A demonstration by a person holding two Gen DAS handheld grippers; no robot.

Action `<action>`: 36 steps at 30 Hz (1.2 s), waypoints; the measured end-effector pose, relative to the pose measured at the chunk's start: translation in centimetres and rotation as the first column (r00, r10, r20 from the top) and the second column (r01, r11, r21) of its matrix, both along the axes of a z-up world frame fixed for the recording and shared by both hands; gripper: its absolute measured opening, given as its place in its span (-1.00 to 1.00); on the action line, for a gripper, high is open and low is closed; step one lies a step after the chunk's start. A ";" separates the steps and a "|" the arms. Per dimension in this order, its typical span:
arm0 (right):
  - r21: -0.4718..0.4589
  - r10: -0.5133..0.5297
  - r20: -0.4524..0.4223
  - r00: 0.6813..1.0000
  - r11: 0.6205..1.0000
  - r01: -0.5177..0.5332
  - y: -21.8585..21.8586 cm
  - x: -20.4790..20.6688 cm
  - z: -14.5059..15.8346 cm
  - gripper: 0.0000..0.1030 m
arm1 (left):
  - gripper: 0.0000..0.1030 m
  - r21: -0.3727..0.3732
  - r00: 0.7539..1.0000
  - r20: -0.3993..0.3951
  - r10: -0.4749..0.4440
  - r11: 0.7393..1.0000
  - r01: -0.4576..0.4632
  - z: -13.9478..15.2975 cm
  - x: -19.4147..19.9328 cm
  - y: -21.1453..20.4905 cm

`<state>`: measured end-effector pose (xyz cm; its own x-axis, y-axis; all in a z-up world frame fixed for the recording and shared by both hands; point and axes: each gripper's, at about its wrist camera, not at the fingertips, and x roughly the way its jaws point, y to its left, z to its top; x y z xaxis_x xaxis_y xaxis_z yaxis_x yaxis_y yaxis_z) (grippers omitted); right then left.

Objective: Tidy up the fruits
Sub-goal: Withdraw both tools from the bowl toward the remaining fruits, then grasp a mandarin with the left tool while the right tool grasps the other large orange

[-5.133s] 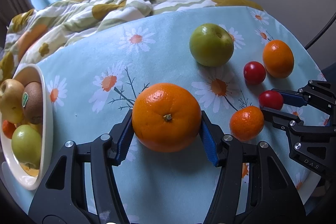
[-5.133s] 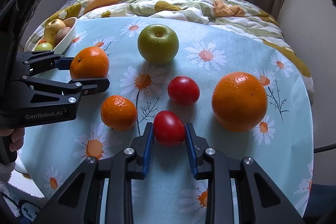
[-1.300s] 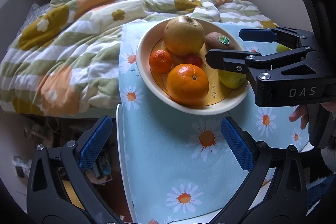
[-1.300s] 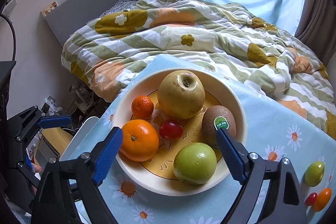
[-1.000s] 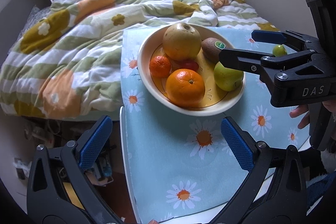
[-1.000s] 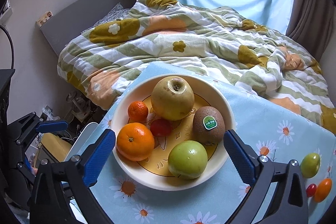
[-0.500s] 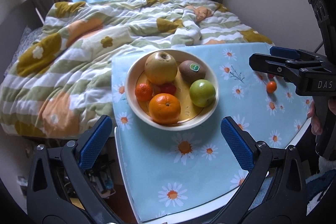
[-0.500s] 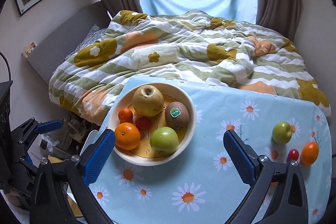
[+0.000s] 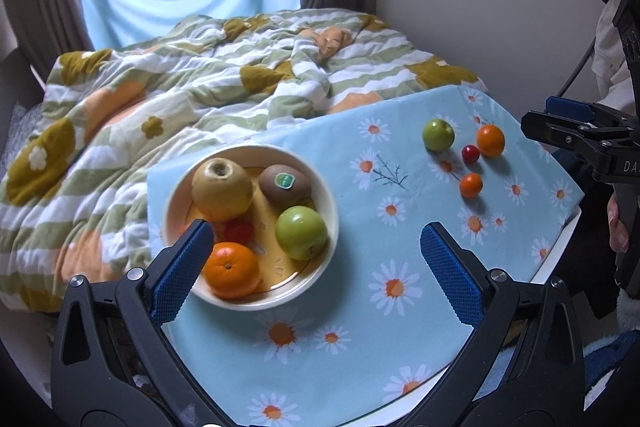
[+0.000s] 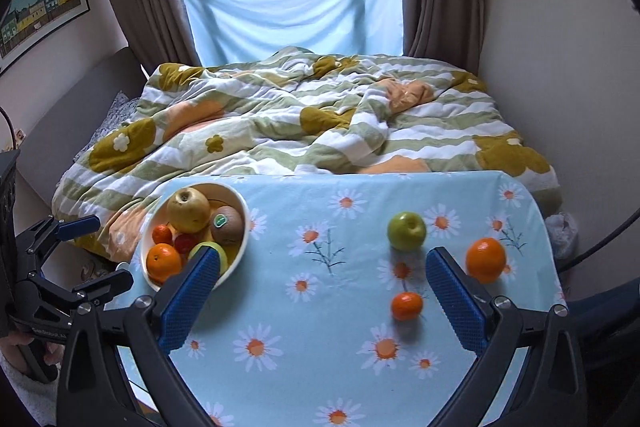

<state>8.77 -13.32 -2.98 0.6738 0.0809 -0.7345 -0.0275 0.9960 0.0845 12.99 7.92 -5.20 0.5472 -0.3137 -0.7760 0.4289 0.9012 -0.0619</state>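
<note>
Left gripper and right gripper are both held above the table, jaws spread wide, nothing gripped. The bowl is seen at the table's left end, holding a yellow apple, kiwi, green apple, orange and small red fruit. Four loose fruits are noted at the right end: green apple, large orange, mandarin, cherry tomato.

"DA" legible on right hand-held gripper; kiwi sticker unreadable.
</note>
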 end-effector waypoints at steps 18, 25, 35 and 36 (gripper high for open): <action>-0.008 0.113 -0.062 0.992 0.993 -0.114 -14.3 0.8 -4.7 0.99 | 1.00 -0.034 0.998 -0.061 -0.025 0.999 0.023 -3.8 -0.1 -17.3; 0.004 0.144 -0.093 0.985 0.990 -0.144 -18.0 2.5 -8.1 0.99 | 0.97 -0.016 0.992 -0.105 -0.066 0.998 0.065 -7.7 0.4 -22.3; 0.016 0.198 -0.119 0.973 0.980 -0.197 -19.5 4.1 -11.8 0.98 | 0.49 0.033 0.985 -0.153 -0.077 0.996 0.083 -13.0 1.4 -25.9; 0.020 0.203 -0.122 0.972 0.979 -0.202 -19.5 4.2 -12.0 0.98 | 0.46 0.039 0.985 -0.154 -0.074 0.996 0.081 -13.2 1.6 -26.0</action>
<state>12.96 -32.84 -14.97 0.5479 0.2120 -0.8092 -0.2175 0.9702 0.1069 14.60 -18.12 -18.43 0.3968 -0.3135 -0.8627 0.4863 0.8689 -0.0921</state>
